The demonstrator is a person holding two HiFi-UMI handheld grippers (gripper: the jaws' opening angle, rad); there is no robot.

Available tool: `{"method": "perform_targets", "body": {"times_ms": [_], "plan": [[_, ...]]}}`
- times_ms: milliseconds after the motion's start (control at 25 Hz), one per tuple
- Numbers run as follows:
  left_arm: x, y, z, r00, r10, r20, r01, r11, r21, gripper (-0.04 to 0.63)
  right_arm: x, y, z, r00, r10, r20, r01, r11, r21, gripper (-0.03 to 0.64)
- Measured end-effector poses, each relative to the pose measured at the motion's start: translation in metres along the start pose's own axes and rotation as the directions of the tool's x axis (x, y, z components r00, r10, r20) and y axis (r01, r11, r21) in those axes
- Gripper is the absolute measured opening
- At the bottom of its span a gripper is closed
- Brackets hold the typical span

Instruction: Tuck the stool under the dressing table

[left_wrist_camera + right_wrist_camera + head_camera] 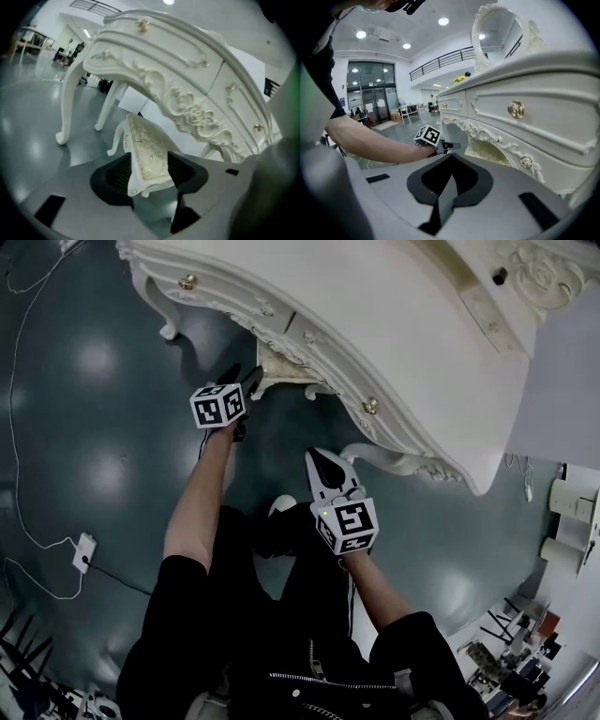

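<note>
Item: stool, white frame, gold-patterned seat. I found it mostly beneath the dressing table, in the gap between the legs, with one seat corner out past the carved apron.

Left gripper: I had it clamped on that corner, pads against both sides of the seat.

Right gripper: clenched on nothing, apart from the stool, just before the table's drawer front.

Also noted: mirror on the table; socket block with white cable on the floor.

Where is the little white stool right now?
Left gripper view: the white stool with a cream cushion sits between the jaws of the left gripper, partly under the white carved dressing table.
</note>
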State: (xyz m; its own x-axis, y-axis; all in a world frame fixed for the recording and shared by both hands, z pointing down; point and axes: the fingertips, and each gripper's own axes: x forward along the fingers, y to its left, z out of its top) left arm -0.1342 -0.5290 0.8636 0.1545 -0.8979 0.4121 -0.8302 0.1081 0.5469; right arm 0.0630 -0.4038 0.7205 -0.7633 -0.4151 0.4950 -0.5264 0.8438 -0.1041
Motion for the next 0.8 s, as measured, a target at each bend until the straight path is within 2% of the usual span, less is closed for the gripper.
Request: {"method": "perform_targets", "body": {"times_ms": [120,200,360,520,600,720,800], "plan": [[-0.062,-0.018,0.025,1.0,0.005,-0.026,-0.002,0.99,0.141,0.105,-0.023,0.022,0.032,1.0,0.004,-0.014,-0.004,1.0,0.006,0.004],[-0.102,-0.034,0.049,0.999,0.019,-0.035,-0.01,0.975,0.221,0.056,-0.039,0.035,0.059,1.0,0.005,-0.014,-0.005,1.0,0.005,0.003],[-0.182,-0.076,0.103,0.998,0.057,-0.036,-0.04,0.928,0.369,0.028,-0.073,0.056,0.113,1.0,-0.019,0.0,0.019,1.0,0.011,0.003],[-0.257,-0.123,0.16,0.999,0.049,-0.008,-0.039,0.886,0.463,0.023,-0.106,0.079,0.173,0.998,-0.043,0.038,0.042,0.999,0.008,0.003],[-0.293,-0.141,0.184,0.999,0.052,0.008,-0.049,0.868,0.494,0.023,-0.12,0.089,0.202,0.997,-0.049,0.065,0.05,0.999,-0.005,0.003],[-0.341,-0.169,0.214,0.998,0.053,0.035,-0.063,0.859,0.509,0.023,-0.147,0.099,0.239,0.993,-0.075,0.096,0.076,0.997,-0.01,0.003],[-0.375,-0.187,0.235,0.996,0.056,0.062,-0.081,0.843,0.532,0.023,-0.166,0.11,0.267,0.988,-0.09,0.128,0.093,0.995,-0.019,0.003]]}}
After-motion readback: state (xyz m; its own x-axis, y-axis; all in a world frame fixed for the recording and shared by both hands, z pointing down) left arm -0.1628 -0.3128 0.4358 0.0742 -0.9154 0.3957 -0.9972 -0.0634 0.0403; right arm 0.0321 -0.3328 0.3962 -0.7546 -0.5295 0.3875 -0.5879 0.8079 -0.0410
